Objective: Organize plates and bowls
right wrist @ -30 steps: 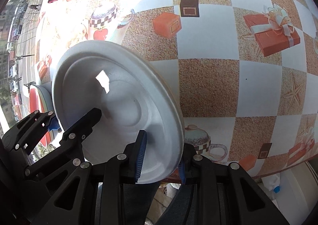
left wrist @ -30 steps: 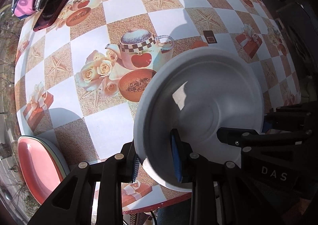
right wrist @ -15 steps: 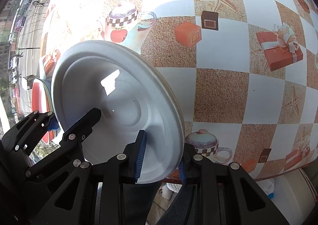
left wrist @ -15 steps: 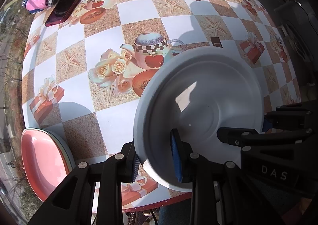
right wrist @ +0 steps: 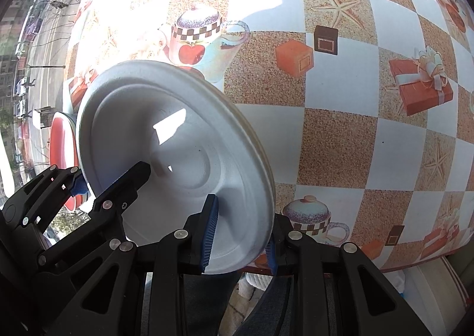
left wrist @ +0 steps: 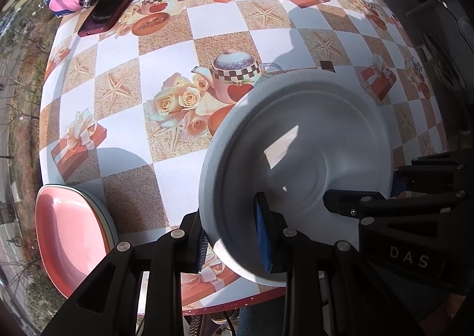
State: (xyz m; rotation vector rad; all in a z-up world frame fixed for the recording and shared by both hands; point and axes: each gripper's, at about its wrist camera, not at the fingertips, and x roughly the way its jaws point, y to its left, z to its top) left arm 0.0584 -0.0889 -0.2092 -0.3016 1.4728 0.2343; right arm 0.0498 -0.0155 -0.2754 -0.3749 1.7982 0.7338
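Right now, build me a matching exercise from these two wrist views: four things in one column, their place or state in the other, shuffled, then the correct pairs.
Things:
1. white plate
2. pink plate
3. dark phone
4. left claw

Place or state:
A. lies at the table's far left edge, beside a bundled cloth
B. held in the air by both claws at opposite rims
C. shut on the white plate's rim
D. tops a stack at the table's near left corner

Pairs: 1-B, 2-D, 3-A, 4-C
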